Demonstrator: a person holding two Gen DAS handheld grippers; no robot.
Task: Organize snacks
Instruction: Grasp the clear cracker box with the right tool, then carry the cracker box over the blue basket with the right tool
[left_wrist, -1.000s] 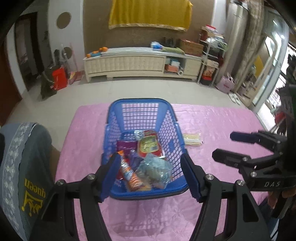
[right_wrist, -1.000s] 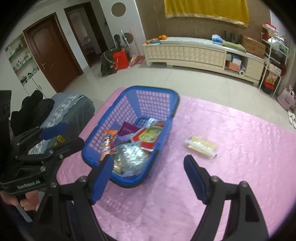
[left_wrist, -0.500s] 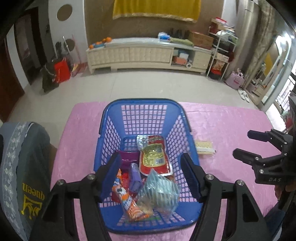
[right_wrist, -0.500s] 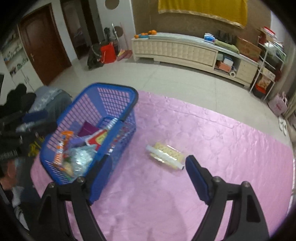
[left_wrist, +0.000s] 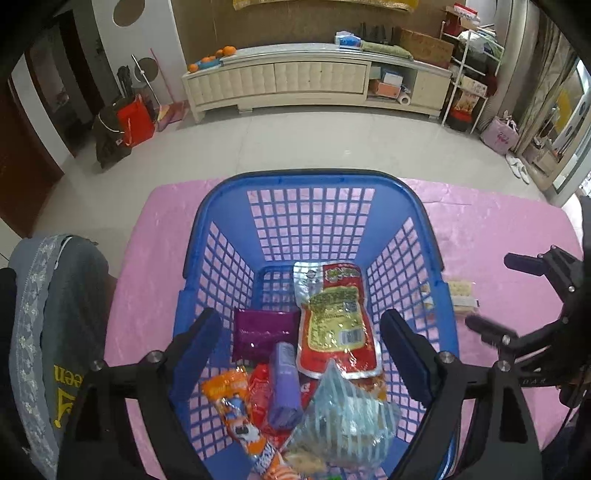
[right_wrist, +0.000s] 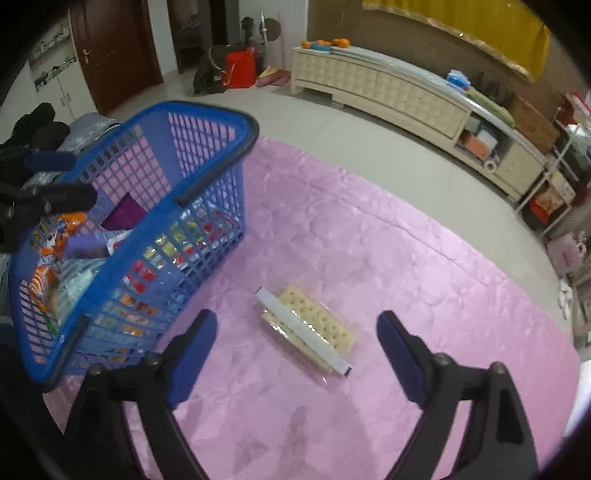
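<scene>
A blue plastic basket (left_wrist: 310, 181) stands on the pink tablecloth (right_wrist: 424, 266) and holds several snack packs, among them a red and yellow pouch (left_wrist: 338, 321) and a purple pack (left_wrist: 264, 332). My left gripper (left_wrist: 301, 345) is open and empty, just above the basket's near half. A clear pack of crackers (right_wrist: 308, 325) lies on the cloth right of the basket (right_wrist: 177, 184). My right gripper (right_wrist: 295, 347) is open and empty, with the crackers between and just ahead of its fingers. The crackers also show in the left wrist view (left_wrist: 461, 293).
A chair back with grey clothing (left_wrist: 51, 332) stands at the table's left edge. Beyond the table are a tiled floor and a long cream cabinet (left_wrist: 317, 83). The table's far edge (right_wrist: 369, 177) runs behind the basket.
My left gripper has moved forward over the basket. My right gripper has swung right and down towards the crackers, which now lie between its fingers.
</scene>
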